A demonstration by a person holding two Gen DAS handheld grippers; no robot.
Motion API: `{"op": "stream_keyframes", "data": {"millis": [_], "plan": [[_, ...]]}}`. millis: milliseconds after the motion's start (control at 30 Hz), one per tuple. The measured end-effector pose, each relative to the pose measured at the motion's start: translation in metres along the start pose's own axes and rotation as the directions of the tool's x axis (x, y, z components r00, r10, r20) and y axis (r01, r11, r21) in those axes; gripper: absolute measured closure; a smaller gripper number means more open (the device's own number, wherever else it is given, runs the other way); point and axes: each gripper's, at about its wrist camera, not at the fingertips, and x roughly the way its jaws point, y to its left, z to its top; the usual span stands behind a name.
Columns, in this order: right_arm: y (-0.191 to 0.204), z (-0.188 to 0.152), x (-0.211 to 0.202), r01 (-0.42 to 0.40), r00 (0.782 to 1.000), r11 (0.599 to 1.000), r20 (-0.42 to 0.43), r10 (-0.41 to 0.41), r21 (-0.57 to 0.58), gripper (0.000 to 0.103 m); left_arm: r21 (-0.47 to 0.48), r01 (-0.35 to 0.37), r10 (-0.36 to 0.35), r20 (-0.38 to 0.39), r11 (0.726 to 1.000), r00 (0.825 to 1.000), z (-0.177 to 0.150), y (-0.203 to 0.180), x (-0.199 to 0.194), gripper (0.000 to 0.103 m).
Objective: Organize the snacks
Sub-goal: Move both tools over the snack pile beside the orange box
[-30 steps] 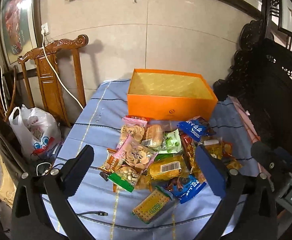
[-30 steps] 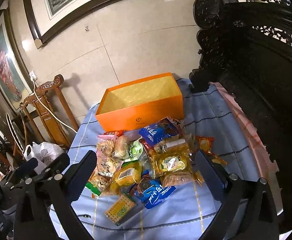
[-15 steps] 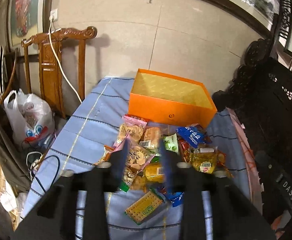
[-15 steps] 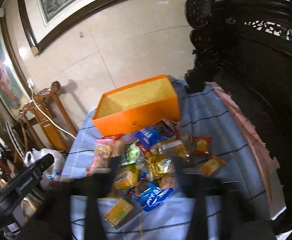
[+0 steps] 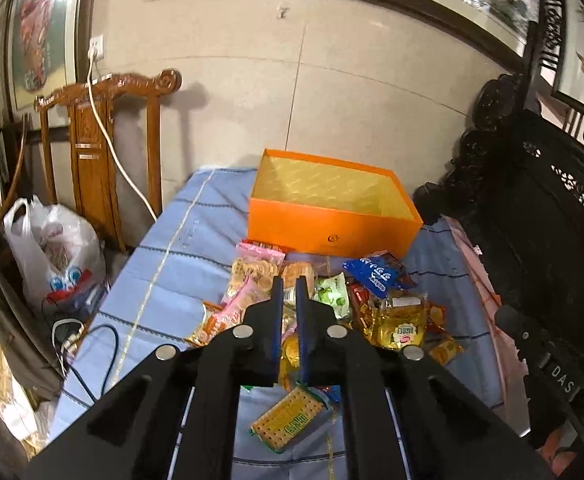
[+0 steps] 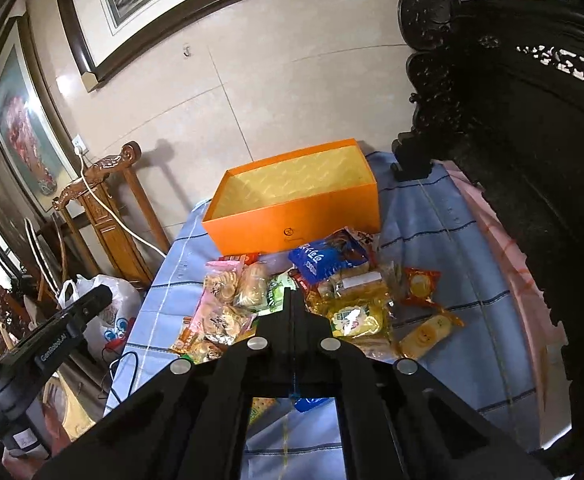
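An open orange box [image 5: 331, 232] [image 6: 292, 224] stands empty at the far end of the blue-clothed table [image 5: 180, 264]. In front of it lies a heap of several snack packets: a blue one [image 5: 375, 272] [image 6: 323, 258], a yellow one [image 5: 401, 326] [image 6: 355, 316], pink cookie bags [image 5: 254, 268] and a cracker pack [image 5: 292, 418]. My left gripper [image 5: 288, 280] hovers above the heap; its jaws are closing to a narrow slit with nothing between them. My right gripper [image 6: 292, 292] also hangs over the heap, shut and empty.
A carved wooden chair [image 5: 96, 152] and a white plastic bag [image 5: 58, 248] stand left of the table. Dark carved furniture [image 5: 551, 220] lines the right side. A black cable [image 5: 104, 344] lies on the cloth's near left corner.
Both grippers went from wide open to closed, with nothing caught between the fingers. The snacks and the box stayed where they were.
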Motion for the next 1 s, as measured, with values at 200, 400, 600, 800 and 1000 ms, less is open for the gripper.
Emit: {"op": "stream_keyframes", "data": {"millis": [200, 400, 600, 800, 1000], "plan": [[0.001, 0.001, -0.004, 0.024, 1.0, 1.0, 0.018, -0.023, -0.011, 0.095, 0.007, -0.018, 0.018, 0.009, 1.0, 1.0, 0.0, -0.001, -0.004, 0.029], [-0.01, 0.004, -0.015, 0.083, 0.993, 0.995, 0.084, -0.087, 0.056, 0.005, 0.027, -0.015, 0.013, 0.098, 1.0, 0.995, 0.002, -0.006, -0.02, 0.004], [-0.024, 0.002, -0.009, 0.123, 0.99, 0.985, 0.057, -0.13, 0.119, 0.003, 0.012, -0.036, 0.035, 0.082, 0.999, 0.996, 0.002, -0.006, -0.016, 0.004], [-0.02, 0.0, -0.007, 0.129, 0.989, 0.987, 0.059, -0.135, 0.096, 0.003, -0.015, -0.061, 0.062, 0.064, 0.998, 0.996, 0.001, 0.002, -0.012, 0.004], [-0.016, 0.0, -0.007, 0.129, 0.99, 0.99, 0.054, -0.133, 0.065, 0.003, -0.034, -0.08, 0.082, 0.048, 0.996, 0.995, 0.0, 0.006, -0.009, 0.004]]}}
